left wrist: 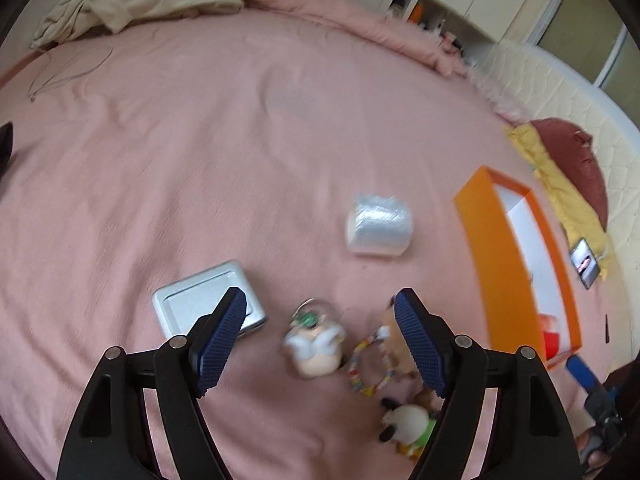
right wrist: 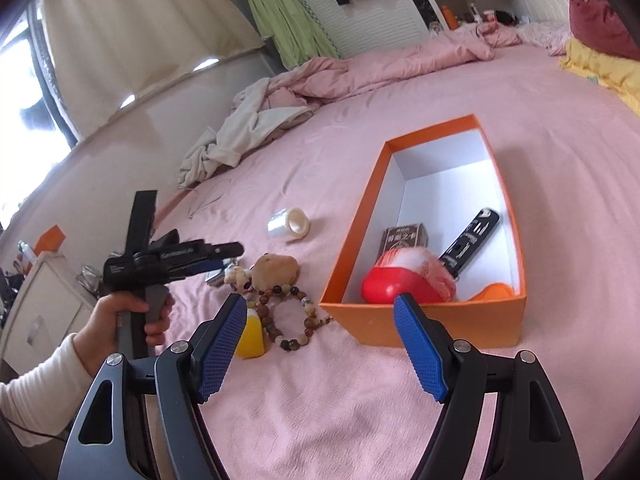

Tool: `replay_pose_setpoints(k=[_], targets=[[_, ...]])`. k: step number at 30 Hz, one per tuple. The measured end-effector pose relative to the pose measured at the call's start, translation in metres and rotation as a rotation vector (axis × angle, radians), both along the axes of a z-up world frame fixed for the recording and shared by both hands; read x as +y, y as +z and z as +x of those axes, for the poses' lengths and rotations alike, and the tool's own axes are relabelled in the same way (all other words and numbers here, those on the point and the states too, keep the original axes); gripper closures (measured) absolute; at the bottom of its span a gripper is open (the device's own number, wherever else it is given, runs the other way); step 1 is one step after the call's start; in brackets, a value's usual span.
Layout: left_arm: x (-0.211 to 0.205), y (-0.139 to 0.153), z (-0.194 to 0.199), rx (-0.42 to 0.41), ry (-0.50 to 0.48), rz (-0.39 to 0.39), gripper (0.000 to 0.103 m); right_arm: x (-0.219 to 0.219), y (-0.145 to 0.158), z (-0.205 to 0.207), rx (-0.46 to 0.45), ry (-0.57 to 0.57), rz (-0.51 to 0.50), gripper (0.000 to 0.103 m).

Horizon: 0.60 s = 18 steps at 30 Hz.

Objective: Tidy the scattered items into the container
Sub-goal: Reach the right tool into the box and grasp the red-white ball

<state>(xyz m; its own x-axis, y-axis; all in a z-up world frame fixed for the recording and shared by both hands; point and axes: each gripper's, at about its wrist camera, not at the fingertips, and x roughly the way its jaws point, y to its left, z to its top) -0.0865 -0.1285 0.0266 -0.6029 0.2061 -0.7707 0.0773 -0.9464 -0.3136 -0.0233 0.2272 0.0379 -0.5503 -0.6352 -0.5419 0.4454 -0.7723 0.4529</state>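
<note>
A pink sheet (right wrist: 520, 92) covers the bed ahead of the grippers, with a crumpled cream garment (right wrist: 240, 128) and bunched pink duvet (right wrist: 400, 60) beyond; a yellow blanket (right wrist: 600, 68) and dark red pillow (right wrist: 596, 20) lie far right, with green cloth (right wrist: 288, 16) hanging behind.

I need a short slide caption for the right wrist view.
Open right tool faces the orange box; bead bracelet lies beside it.

Open orange box (right wrist: 420, 322), bead bracelet (right wrist: 288, 316) beside it
</note>
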Motion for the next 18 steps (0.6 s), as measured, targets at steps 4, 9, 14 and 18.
replay_pose_setpoints(k=[4,9,14,18], targets=[[0.016,0.011,-0.002,0.097,-0.036,-0.025,0.026,0.000,0.009,-0.001,0.023,0.010,0.046,0.027],[0.023,0.009,-0.005,0.078,-0.072,0.018,0.026,-0.021,0.036,-0.042,0.017,0.126,0.352,0.027],[0.021,0.009,-0.003,0.082,-0.064,0.070,0.026,-0.062,0.026,-0.085,-0.079,0.363,0.732,0.036],[0.017,0.008,-0.004,0.089,-0.044,0.101,0.026,-0.089,0.003,-0.100,-0.173,0.560,0.904,0.038]])
